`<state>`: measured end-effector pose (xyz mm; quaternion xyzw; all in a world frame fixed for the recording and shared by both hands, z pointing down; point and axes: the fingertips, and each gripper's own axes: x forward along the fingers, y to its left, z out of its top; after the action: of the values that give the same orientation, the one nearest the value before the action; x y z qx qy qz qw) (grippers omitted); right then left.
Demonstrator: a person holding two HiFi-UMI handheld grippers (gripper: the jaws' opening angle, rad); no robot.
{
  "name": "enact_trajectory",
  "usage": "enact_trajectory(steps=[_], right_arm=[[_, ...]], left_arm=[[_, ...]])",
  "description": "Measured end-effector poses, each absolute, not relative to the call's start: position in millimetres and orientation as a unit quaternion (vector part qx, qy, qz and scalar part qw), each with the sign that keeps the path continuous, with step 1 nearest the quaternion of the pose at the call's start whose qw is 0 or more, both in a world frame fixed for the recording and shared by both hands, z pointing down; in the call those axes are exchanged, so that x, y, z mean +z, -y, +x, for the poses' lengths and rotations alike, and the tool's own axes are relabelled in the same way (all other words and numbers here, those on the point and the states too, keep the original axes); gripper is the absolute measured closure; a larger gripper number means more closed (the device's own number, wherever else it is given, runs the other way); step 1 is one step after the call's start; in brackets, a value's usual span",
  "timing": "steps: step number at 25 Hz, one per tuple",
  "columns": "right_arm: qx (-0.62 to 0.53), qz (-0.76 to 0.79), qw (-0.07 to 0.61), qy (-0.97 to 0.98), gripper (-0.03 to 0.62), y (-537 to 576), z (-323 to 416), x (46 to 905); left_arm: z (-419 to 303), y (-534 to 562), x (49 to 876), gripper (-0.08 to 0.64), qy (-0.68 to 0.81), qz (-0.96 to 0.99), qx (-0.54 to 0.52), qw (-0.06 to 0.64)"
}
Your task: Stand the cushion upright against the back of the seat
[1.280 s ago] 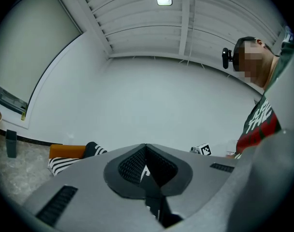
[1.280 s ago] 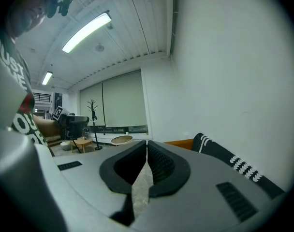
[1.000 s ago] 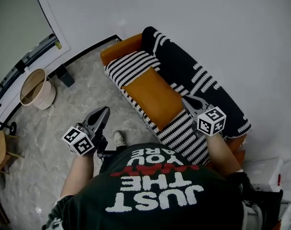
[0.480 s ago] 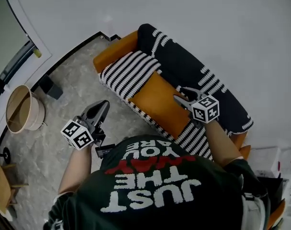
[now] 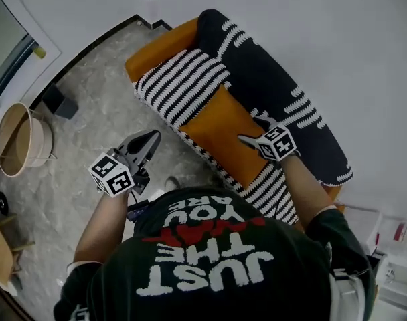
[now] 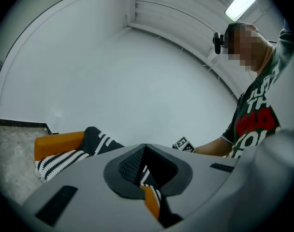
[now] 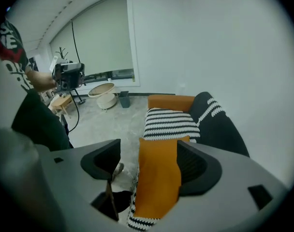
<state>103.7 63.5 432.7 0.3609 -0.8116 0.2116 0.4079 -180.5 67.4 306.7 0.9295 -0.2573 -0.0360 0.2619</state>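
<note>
An orange cushion [image 5: 220,132] lies flat on the striped seat [image 5: 180,85] of a small sofa, in front of its black, white-striped back [image 5: 277,92]. My right gripper [image 5: 252,131] hangs over the cushion's rear right edge and points steeply down. Its jaws are opening, and the cushion [image 7: 159,178] shows between them with neither pad pressing on it. The right gripper [image 7: 149,151] holds nothing. My left gripper [image 5: 153,138] is over the floor just short of the sofa's front and points level at it. Shut and empty, the left gripper [image 6: 146,146] has its tips together.
The sofa's orange armrest [image 5: 160,45] is at the far end. A round beige basket [image 5: 19,139] and a small dark bin [image 5: 59,102] stand on the marble floor at the left. The wall runs close behind the sofa. White boxes [image 5: 384,233] sit at the right.
Both grippers have moved in toward the sofa and lower. The right one has tipped down over the orange cushion and its jaws have parted. The left one stays shut.
</note>
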Motion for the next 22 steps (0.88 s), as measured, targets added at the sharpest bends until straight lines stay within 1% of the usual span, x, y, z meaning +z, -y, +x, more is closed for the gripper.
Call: enact_trajectory(steps=[6,9,12,15,19,22], right_arm=[[0.246,0.297,0.486,0.784,0.195,-31.0,141.4,514.5],[0.266,0.264,0.517,0.769,0.168,-40.0,155.8,576.8],[0.263,0.240,0.548,0.757,0.139,-41.3,166.8,646.8],[0.272,0.217,0.581,0.736,0.094,-47.0,169.7,700.9],[0.266,0.213,0.620,0.707,0.055,-43.9,165.8,746.4],[0.262,0.219,0.635,0.693,0.044,-43.3,167.5,788.5]], left_arm=[[-137.2,-32.4,334.3,0.549,0.278,0.911,-0.007,0.305],[-113.3,-38.1,360.8,0.549,0.291,0.896,0.011,0.335],[-90.4,-42.5,397.8,0.549,0.298,0.887,0.027,0.351],[-78.5,-36.6,425.3,0.549,0.305,0.879,0.032,0.365],[-73.6,-26.1,454.4,0.549,0.304,0.873,0.034,0.380],[-68.4,-27.5,480.7,0.549,0.302,0.869,0.032,0.391]])
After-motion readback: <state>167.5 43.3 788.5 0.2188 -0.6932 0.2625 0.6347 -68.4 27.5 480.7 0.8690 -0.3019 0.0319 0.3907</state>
